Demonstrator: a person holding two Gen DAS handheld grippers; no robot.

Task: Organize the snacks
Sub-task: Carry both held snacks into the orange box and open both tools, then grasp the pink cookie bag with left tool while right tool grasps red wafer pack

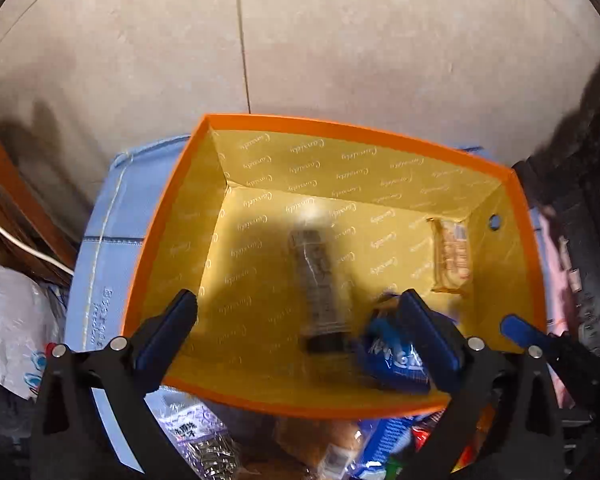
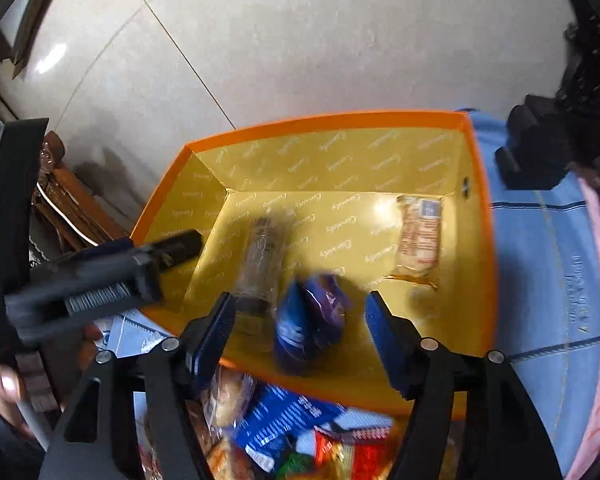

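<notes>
Loose snacks (image 2: pixel 300 436) nearest; orange box (image 2: pixel 485 240) beyond, blue packet (image 2: pixel 310 326) inside.

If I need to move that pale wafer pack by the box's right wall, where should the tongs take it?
Grip the wafer pack across its narrow width near the middle, coming straight down from above. It lies flat on the floor of the orange box, long axis running toward the far wall. Its right edge sits close to the side wall, so that pad may have little room; the right tongs stand open above the box.

Light: we see bright glare on floor (image 2: pixel 52 58).
Shadow: dark patch in box (image 1: pixel 172 208).
Blur: we note smeared snacks, fisheye-bent edges.
</notes>
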